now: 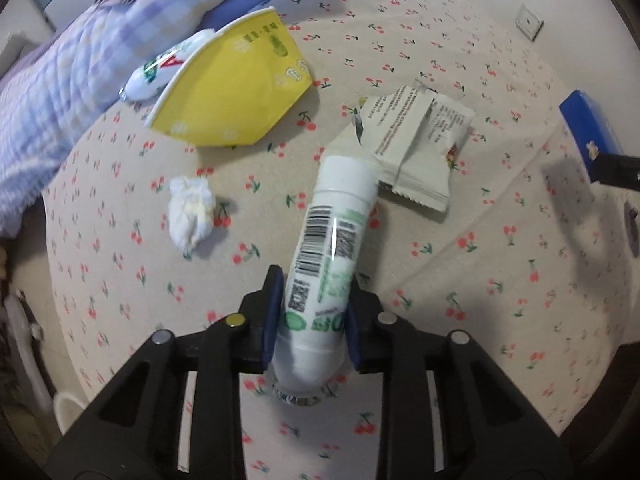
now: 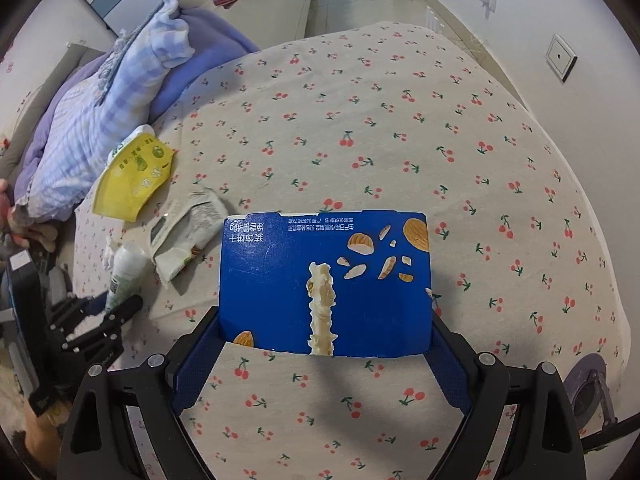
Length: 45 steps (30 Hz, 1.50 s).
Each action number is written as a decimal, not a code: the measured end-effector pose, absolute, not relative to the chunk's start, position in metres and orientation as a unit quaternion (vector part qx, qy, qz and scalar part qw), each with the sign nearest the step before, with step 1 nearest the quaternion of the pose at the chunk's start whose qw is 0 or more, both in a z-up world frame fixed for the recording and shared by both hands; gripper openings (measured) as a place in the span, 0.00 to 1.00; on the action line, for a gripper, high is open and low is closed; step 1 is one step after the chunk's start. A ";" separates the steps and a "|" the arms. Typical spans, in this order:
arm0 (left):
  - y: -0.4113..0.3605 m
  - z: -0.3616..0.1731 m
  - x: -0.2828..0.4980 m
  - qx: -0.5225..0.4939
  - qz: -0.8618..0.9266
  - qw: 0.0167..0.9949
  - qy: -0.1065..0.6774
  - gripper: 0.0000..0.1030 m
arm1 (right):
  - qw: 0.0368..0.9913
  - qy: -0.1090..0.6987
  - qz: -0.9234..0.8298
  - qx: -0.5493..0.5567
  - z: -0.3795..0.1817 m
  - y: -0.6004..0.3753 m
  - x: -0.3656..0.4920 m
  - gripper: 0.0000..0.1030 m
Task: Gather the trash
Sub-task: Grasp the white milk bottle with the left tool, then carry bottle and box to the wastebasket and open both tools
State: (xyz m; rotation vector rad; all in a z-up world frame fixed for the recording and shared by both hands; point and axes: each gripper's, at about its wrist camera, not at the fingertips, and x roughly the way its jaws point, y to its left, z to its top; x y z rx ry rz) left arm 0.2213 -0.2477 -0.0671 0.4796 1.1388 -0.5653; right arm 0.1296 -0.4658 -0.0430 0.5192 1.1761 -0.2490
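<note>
My left gripper [image 1: 312,316] is shut on a white plastic bottle [image 1: 332,240] with a barcode and green print, held above the bed. It also shows in the right wrist view [image 2: 124,270]. My right gripper [image 2: 326,332] is shut on a blue biscuit box [image 2: 326,280], held above the bed; the box's corner shows in the left wrist view [image 1: 588,128]. On the bed lie a flattened yellow carton [image 1: 232,84], a white torn wrapper [image 1: 416,144], a crumpled tissue [image 1: 190,212] and a white-green packet [image 1: 160,68] behind the carton.
The cherry-print bedsheet [image 2: 400,120] covers the bed. A blue checked quilt and purple blanket [image 2: 100,120] are piled at the left. A wall with a socket [image 2: 562,58] runs along the right. A purple object [image 2: 588,384] sits off the bed's right edge.
</note>
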 end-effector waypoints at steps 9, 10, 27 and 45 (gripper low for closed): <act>-0.163 -0.040 0.180 0.051 -0.228 0.796 0.559 0.29 | 0.808 0.536 -0.084 0.229 -0.025 -0.425 0.134 0.91; -0.153 -0.037 0.175 0.041 -0.223 0.800 0.556 0.29 | 0.809 0.536 -0.080 0.228 -0.024 -0.420 0.135 0.91; 0.030 -0.021 0.158 -0.099 -0.096 0.821 0.554 0.29 | 0.818 0.554 0.027 0.151 -0.016 -0.266 0.159 0.91; 0.148 -0.040 0.152 -0.158 0.002 0.832 0.532 0.31 | 0.808 0.561 0.140 0.109 -0.026 -0.118 0.186 0.91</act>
